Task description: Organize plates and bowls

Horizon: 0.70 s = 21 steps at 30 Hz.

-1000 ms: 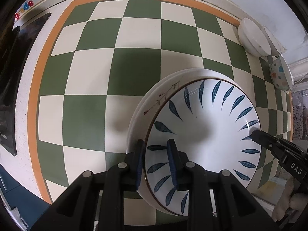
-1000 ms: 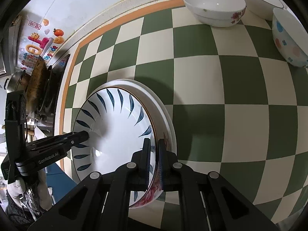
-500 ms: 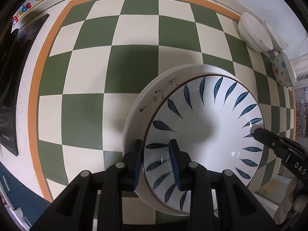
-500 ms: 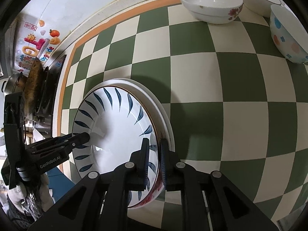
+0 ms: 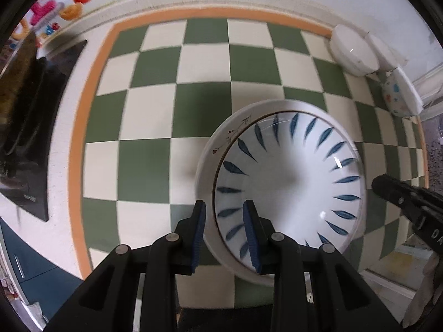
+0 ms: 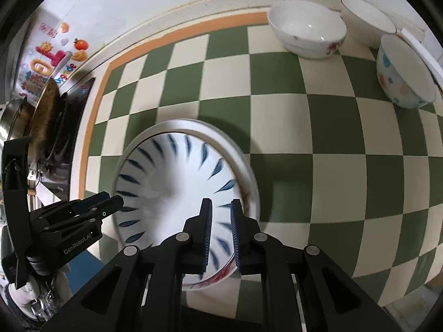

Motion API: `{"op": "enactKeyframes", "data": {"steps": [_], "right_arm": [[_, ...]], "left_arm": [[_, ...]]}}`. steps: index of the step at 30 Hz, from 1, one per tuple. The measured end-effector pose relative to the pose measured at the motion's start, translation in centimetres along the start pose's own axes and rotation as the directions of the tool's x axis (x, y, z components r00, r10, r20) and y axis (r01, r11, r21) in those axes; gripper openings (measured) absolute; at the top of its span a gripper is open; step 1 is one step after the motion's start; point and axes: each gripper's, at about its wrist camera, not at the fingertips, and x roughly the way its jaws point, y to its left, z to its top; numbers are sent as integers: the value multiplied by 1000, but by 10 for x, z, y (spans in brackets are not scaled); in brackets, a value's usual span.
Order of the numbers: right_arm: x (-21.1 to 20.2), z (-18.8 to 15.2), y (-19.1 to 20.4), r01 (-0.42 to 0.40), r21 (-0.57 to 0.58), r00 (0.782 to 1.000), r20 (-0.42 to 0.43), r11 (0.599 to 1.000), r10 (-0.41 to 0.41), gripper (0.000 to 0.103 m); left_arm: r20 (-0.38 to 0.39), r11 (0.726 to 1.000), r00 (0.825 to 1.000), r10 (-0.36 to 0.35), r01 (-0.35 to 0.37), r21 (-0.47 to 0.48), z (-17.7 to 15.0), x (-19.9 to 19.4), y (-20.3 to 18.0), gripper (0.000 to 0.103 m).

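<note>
A white plate with blue leaf marks (image 5: 290, 177) lies stacked in a larger white plate (image 5: 221, 135) on the green and cream checked mat. It shows too in the right wrist view (image 6: 171, 182). My left gripper (image 5: 224, 218) is open, its fingers astride the near rim of the stack without gripping. My right gripper (image 6: 221, 218) is open, astride the opposite rim with a gap. Three bowls stand at the back right: a white flowered one (image 6: 307, 31), a plain white one (image 6: 368, 20) and a spotted one (image 6: 401, 74).
A black stove with a pan (image 6: 47, 127) stands at the left edge of the counter. Stickers (image 6: 52, 58) are on the wall behind. An orange border (image 5: 74, 149) frames the mat. The counter's front edge runs below the plates.
Both grippers have opened and let go of the plate rims. The stacked plates now rest on the mat. Both cameras have pulled back a little.
</note>
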Motion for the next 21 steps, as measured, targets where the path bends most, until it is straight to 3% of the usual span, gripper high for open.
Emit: {"op": "enactKeyframes", "data": {"steps": [3,7,10,13,15,17,21], "right_arm": [[-21,-14,13,12,-21,1000,22,1000,-12,16],[-53,-39,30,34,-54,998,56,998,-31,32],[-77,-56,40,52,-57,995,92,997,-46,44],[-100,-75,47,49,-49,991,127,998,-42,63],[-114,-87,52,40,-42,989,146,998,-33,73],[-126,-97,56,39,-29,985,167,999,-34,82],[-151,-117,64,66,-19,977,202,998,-60,88]], "left_arm": [[50,1000,999,-8,7,4,-12,-30,0,26],[117,1000,993,-11,9,17,-24,-68,-3,28],[154,999,988,-28,24,28,-36,-93,-4,35],[186,999,981,-45,39,37,-47,-112,-4,46],[205,998,978,-49,40,48,-54,-124,-6,65],[223,997,973,-58,45,59,-63,-136,-6,74],[239,996,968,-72,55,77,-77,-151,-7,89]]}}
